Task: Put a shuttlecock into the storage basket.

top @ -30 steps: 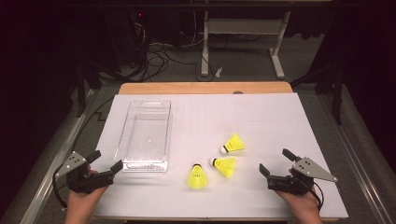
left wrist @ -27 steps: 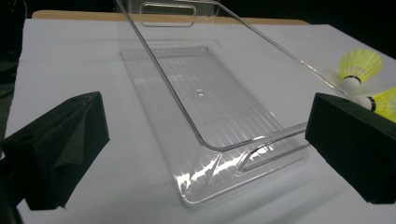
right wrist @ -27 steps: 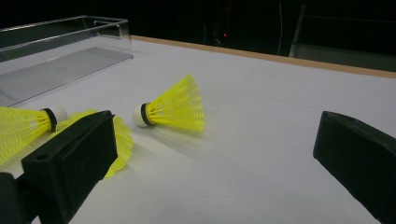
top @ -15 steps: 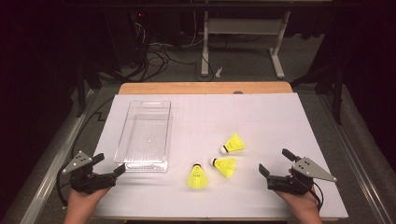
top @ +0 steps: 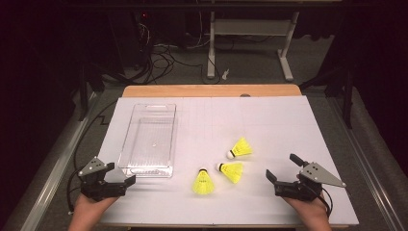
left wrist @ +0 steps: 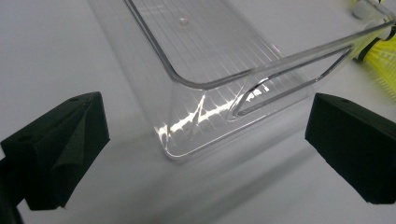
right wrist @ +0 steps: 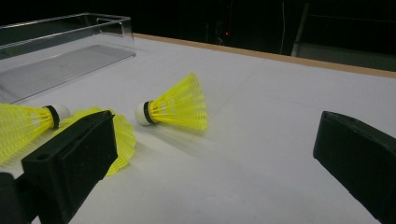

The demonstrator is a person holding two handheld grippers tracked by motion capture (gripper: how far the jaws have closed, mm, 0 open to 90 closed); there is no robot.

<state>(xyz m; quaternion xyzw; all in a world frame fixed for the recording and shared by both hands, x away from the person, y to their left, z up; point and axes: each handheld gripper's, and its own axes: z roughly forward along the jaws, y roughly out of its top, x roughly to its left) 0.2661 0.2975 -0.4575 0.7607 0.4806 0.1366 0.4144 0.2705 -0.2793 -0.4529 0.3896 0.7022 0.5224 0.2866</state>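
the left gripper (top: 118,177) sits wide open near one clear tray (top: 126,147), holding nothing. next come three yellow shuttlecocks on the white table (top: 288,125): one standing (top: 202,182), two lying (top: 232,171) (top: 240,148). the right gripper (top: 284,169) is wide open too, holding nothing, beside them.

The left gripper (top: 111,177) is looking black and blocky, and it is wearing a grey three-cornered plate on top with tiny dark screw dots in it. The right gripper (top: 285,167) is showing the same black body and a bigger grey plate that is coming to a sharp point, with a thin black cable curling out behind it. Up close, the jaws are looking like thick, dull black wedges with flat faces, and one is showing a small round hole near its top edge.
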